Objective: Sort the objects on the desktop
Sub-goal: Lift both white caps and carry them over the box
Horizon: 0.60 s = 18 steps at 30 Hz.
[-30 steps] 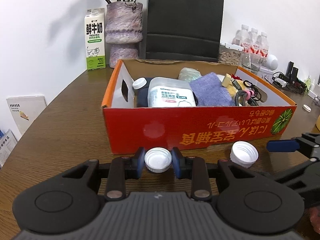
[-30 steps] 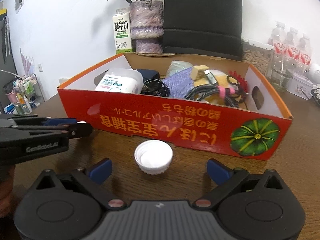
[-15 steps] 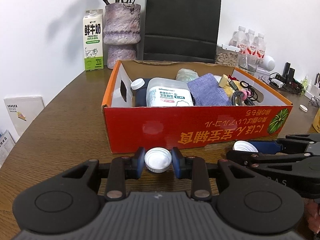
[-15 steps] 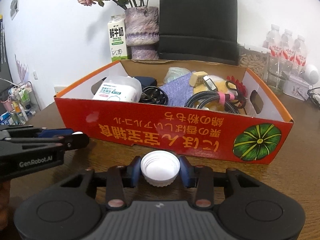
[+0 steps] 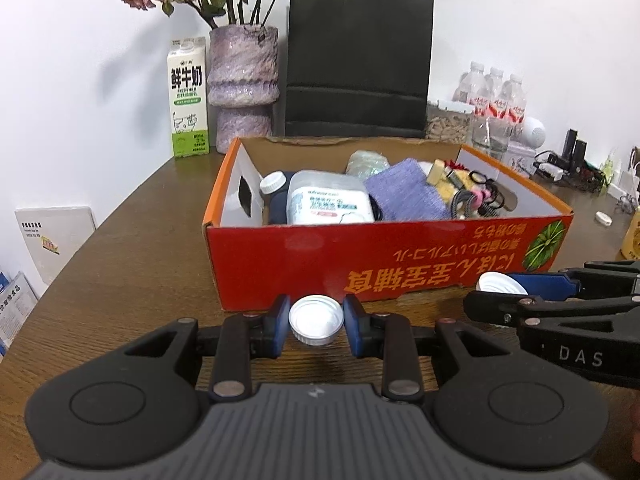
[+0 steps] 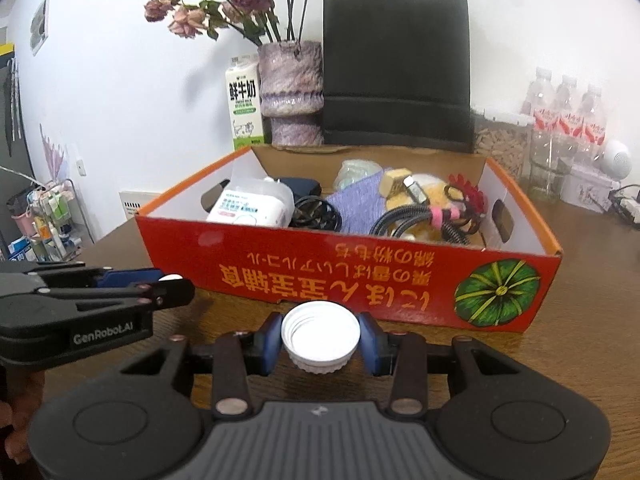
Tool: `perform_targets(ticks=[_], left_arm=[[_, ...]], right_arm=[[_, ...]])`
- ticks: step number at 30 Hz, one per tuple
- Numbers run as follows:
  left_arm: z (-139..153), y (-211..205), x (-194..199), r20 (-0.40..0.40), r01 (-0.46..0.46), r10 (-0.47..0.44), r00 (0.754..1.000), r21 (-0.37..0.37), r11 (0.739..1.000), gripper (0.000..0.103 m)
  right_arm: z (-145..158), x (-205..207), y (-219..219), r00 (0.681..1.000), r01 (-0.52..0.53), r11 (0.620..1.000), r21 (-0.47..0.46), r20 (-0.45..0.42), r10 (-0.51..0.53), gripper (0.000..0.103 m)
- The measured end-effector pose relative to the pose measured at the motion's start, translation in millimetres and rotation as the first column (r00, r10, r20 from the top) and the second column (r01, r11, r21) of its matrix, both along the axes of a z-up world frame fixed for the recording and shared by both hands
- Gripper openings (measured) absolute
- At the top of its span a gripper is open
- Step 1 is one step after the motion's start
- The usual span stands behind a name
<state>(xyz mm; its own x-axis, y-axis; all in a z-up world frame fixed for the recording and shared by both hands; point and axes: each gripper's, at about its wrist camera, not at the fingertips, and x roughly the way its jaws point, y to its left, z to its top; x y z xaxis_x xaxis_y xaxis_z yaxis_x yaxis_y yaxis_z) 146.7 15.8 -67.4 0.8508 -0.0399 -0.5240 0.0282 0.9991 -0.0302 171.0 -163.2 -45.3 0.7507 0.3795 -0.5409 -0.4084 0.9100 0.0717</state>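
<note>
The wooden tabletop [image 5: 132,264] carries a red cardboard box [image 5: 360,256], its long side facing both cameras, printed text upside down. Its contents overlap, so several are hard to identify. Before the box's front wall, the left gripper [image 5: 316,322] is clamped on a white bottle cap [image 5: 316,319], open side up. Beside it, the right gripper [image 6: 320,338] is clamped on a second white cap [image 6: 320,336], hollow up; in the left view that cap is mostly hidden.
</note>
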Motion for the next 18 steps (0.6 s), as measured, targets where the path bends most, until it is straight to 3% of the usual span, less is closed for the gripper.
perform_targets(ticks=[8, 18], left_arm=[[27, -14, -4, 0.068, 0.02, -0.017, 0.998, -0.036, 0.999, 0.029], [62, -28, 18, 0.146, 0.031, -0.024, 0.989, -0.046, 0.998, 0.029]], right_arm=[[26, -1, -16, 0.997, 0.019, 0.999, 0.033, 0.072, -0.022, 0.039], [57, 17, -31, 0.985, 0.042, 0.997, 0.07, 0.165, -0.053, 0.039]])
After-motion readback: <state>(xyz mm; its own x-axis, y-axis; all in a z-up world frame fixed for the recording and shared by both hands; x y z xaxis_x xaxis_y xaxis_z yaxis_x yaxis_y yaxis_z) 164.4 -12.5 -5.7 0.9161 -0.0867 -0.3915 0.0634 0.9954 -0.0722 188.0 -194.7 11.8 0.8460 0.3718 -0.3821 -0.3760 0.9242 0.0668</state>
